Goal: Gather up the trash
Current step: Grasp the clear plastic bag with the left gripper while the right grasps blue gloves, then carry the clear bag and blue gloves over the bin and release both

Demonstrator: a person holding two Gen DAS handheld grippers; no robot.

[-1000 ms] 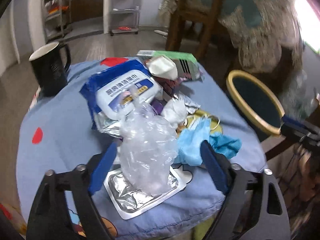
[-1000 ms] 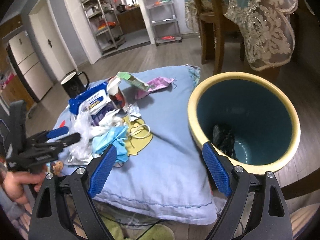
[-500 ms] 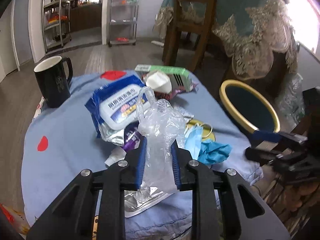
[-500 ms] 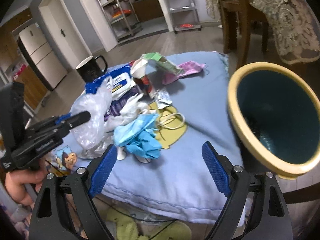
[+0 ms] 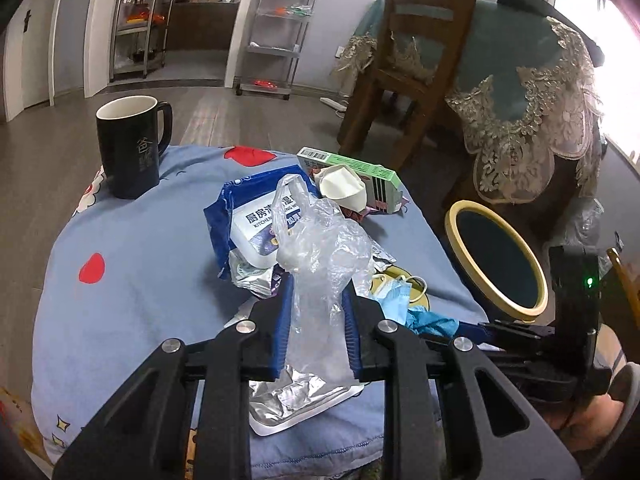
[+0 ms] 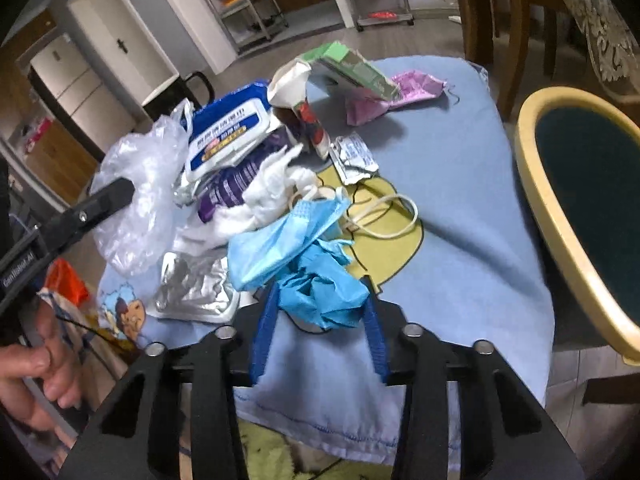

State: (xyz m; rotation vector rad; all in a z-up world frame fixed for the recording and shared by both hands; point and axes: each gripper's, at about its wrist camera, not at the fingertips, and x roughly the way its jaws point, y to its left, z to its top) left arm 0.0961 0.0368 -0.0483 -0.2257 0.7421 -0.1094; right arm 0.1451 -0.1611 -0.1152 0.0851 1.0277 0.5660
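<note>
Left gripper [image 5: 316,320] clamped on clear plastic bag [image 5: 320,248]; right gripper [image 6: 320,320] just closing around blue glove [image 6: 320,292], seemingly pinched. Could snag mask [image 6: 280,240], dragging it off.

Grey plank floor [image 5: 248,116] runs back to metal shelving racks [image 5: 276,28] against pale walls. A wooden chair [image 5: 416,60] stands by a table draped in teal, lace-edged cloth [image 5: 520,92] (bright window glare at right). A white door [image 6: 116,40] stands left.
</note>
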